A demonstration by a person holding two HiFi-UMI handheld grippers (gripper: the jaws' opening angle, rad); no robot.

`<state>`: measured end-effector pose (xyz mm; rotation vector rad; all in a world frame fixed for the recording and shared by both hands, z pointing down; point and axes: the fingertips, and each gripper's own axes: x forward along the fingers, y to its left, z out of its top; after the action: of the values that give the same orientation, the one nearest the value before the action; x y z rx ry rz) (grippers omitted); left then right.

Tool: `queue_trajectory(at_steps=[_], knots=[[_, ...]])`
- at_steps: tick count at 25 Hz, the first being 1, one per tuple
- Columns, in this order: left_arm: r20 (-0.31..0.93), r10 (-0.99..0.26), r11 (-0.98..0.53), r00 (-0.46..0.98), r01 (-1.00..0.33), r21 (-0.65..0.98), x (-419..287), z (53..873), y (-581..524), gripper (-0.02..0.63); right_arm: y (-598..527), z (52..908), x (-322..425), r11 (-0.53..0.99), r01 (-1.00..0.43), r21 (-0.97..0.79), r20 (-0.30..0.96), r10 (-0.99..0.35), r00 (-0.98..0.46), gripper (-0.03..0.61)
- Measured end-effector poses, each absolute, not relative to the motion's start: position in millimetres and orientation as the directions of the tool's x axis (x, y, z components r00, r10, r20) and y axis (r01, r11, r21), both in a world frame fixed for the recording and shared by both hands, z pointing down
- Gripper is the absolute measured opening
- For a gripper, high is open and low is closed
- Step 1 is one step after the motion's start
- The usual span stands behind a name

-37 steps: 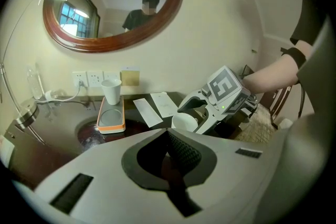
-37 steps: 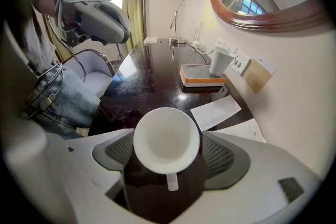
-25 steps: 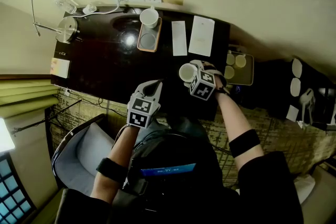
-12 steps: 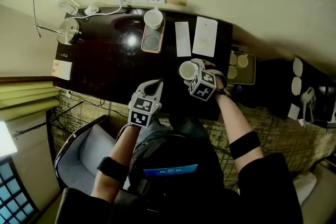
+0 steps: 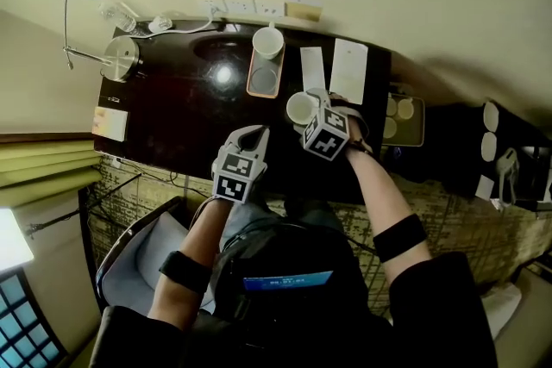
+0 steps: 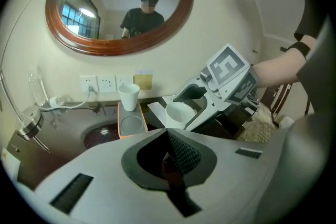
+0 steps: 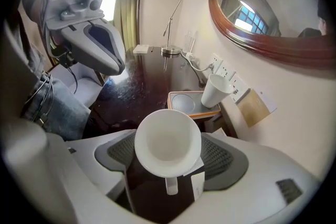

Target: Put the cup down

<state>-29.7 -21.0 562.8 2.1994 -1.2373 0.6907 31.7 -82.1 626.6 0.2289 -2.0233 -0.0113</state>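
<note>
A white cup (image 7: 168,145) with a small handle sits between the pads of my right gripper (image 7: 168,150), mouth towards the camera. In the head view this cup (image 5: 302,108) hangs over the dark table (image 5: 172,108), just right of an orange-rimmed tray (image 5: 256,86). A second white cup (image 5: 268,40) stands on the tray's far end, and its near round recess is bare. My left gripper (image 5: 252,136) is shut and holds nothing, near the table's front edge, left of the right gripper (image 5: 305,109). From the left gripper view I see the held cup (image 6: 180,112) and the tray (image 6: 132,124).
Two white papers (image 5: 348,70) lie right of the tray. A desk lamp (image 5: 119,56) and a cable by the wall sockets (image 5: 241,7) fill the table's far left. A small card (image 5: 112,123) lies at the left edge, a side tray (image 5: 405,118) beyond the right.
Both grippers moved away from the table's front edge towards the tray. The held cup now hangs closer to the tray's near end. The left gripper stayed shut.
</note>
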Motion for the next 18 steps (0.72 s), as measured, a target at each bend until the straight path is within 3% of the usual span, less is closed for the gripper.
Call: queue_trajectory(at_steps=[18], knots=[[0.644, -0.603, -0.484, 0.471, -0.858, 0.173, -106, 571, -90, 0.002, -150, 629, -75, 0.97, -0.21, 0.124, 0.878, -0.206, -0.432, 0.402]])
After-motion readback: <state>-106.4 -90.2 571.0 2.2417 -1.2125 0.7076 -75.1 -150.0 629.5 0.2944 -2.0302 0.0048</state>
